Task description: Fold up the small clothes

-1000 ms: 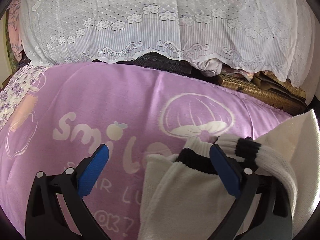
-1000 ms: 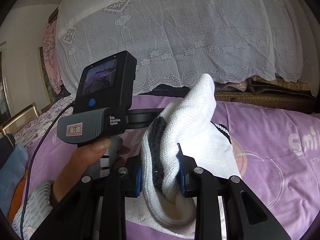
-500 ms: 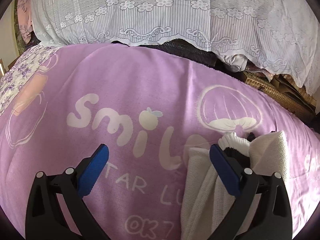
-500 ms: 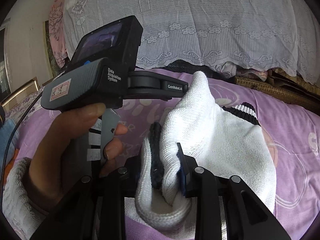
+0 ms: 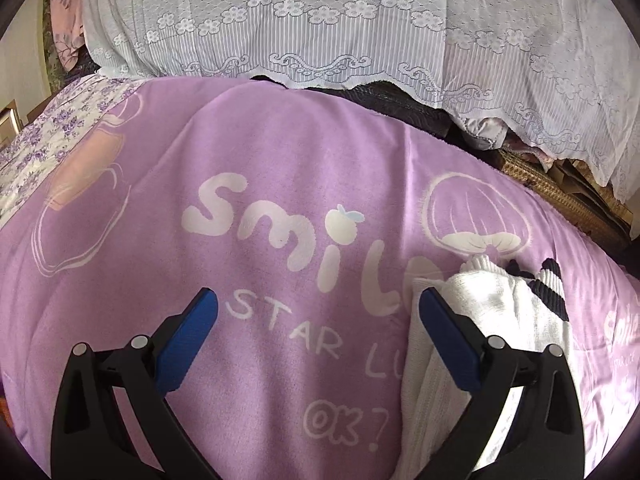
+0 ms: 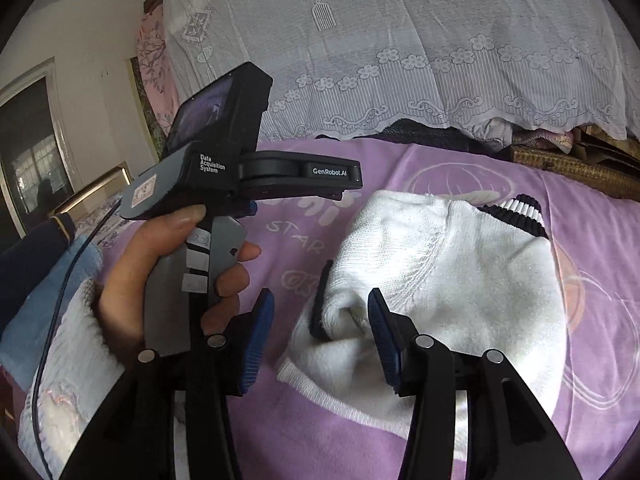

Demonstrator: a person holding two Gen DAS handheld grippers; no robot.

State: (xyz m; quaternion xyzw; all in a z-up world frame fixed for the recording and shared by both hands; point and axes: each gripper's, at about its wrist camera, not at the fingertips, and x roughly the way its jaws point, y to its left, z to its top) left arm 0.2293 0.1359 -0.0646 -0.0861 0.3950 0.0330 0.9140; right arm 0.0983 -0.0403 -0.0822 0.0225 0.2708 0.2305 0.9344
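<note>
A small white knit sweater (image 6: 448, 256) with black-and-white striped cuffs lies folded on the purple blanket (image 6: 592, 216). My right gripper (image 6: 320, 312) is open, its blue pads on either side of the sweater's near folded edge, no longer clamping it. In the left wrist view the sweater (image 5: 480, 312) lies at the right, just beyond the right finger. My left gripper (image 5: 316, 308) is open and empty over the blanket (image 5: 240, 152). The left handheld device (image 6: 224, 184) shows in the right wrist view, held by a hand.
A pile covered by white lace cloth (image 5: 360, 20) rises behind the blanket. A woven basket edge (image 5: 560, 196) lies at the back right. A floral sheet (image 5: 48, 136) is at the left. Blue and dark clothing (image 6: 40, 264) lies at the far left.
My right gripper opened and let go of the sweater, which dropped flat onto the blanket. My left gripper moved left, away from the sweater, staying open.
</note>
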